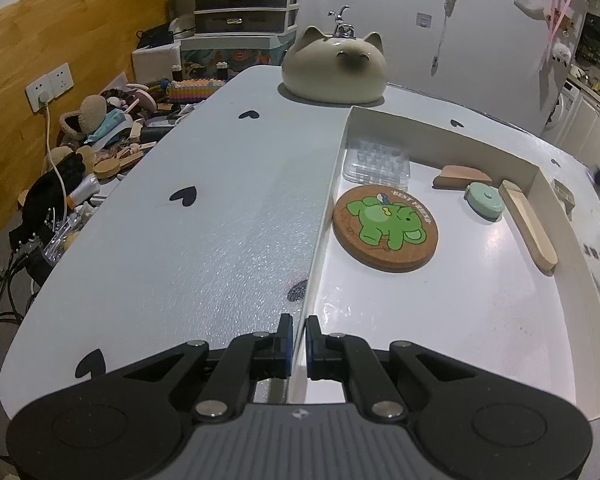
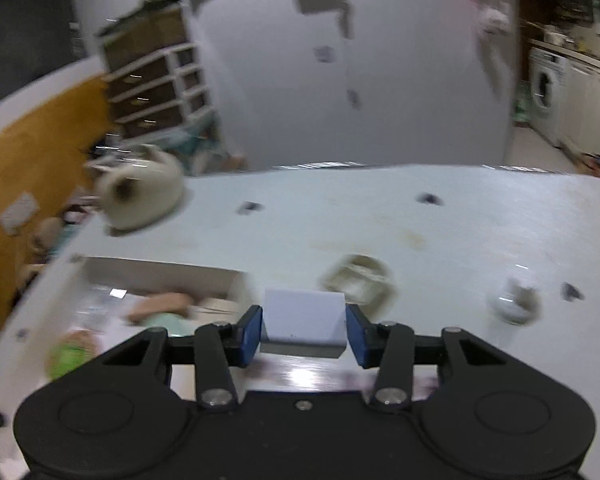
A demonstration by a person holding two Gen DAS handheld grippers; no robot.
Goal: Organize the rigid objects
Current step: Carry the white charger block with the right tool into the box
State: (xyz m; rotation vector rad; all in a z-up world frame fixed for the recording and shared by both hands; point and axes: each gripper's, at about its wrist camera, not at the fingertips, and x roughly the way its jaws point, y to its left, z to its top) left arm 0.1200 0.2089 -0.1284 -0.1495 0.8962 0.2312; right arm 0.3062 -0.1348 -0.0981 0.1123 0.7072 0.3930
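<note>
A shallow white box (image 1: 327, 208) lies on the pale blue table. In it are a cork coaster with a green animal (image 1: 385, 227), a mint round tape measure (image 1: 485, 200), a long wooden piece (image 1: 530, 224), a brown wedge (image 1: 460, 176) and a clear plastic case (image 1: 377, 162). My left gripper (image 1: 299, 340) is shut on the box's thin left wall near its front corner. In the blurred right wrist view my right gripper (image 2: 305, 330) is shut on a white block (image 2: 304, 314) and holds it above the table, just right of the box (image 2: 160, 276).
A cream cat-shaped ceramic piece (image 1: 334, 68) stands at the table's far edge behind the box. A small beige square dish (image 2: 356, 284) and a small white knob-like object (image 2: 514, 304) lie on the table right of the box. Clutter fills the floor at left.
</note>
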